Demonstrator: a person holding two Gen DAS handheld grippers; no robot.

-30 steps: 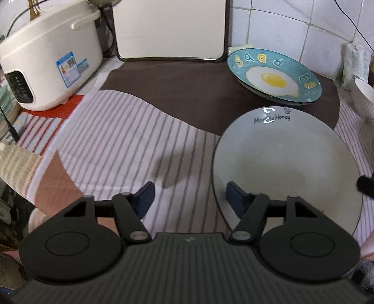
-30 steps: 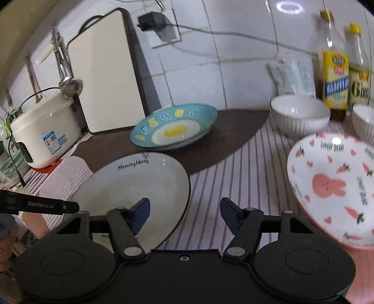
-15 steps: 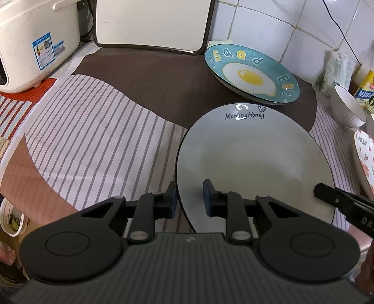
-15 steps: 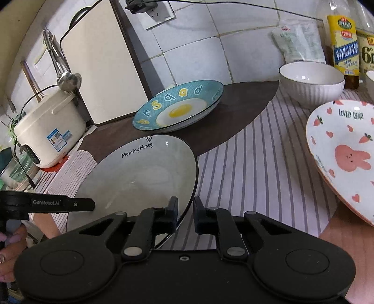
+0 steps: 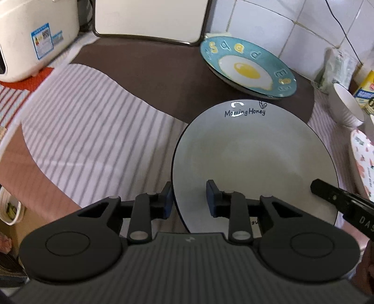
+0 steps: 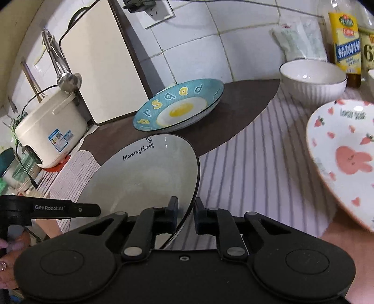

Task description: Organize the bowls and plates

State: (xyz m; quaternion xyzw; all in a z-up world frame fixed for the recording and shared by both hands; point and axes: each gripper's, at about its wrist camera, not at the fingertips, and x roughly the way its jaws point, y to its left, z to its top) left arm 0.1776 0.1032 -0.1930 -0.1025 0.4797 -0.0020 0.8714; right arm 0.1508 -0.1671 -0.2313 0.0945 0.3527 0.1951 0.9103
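1. Three plates and a white ribbed bowl (image 6: 313, 80) are seen spread over the striped tablecloth (image 5: 93, 131), none stacked yet, so the organizing is judged to be at its start.
2. At the left, the rice cooker (image 5: 32, 39) and the cutting board (image 5: 149, 18) leaning on the tiled wall are left untouched.
3. The left gripper (image 5: 189, 198) is set astride the near-left rim of the grey "Morning Honey" plate (image 5: 252, 159); its jaws are opening, a gap is visible at the inner pad, and no firm hold is shown.
4. The same plate's right rim is pinched by the right gripper (image 6: 185, 215), whose jaws are closed on the edge.
5. Behind it, the blue fried-egg plate (image 5: 247, 67) is resting on the dark patch of cloth, apart from the grey one.
6. At the far right, the pink bunny plate (image 6: 346, 159) lies near the bowl; all of these remain to be gathered.
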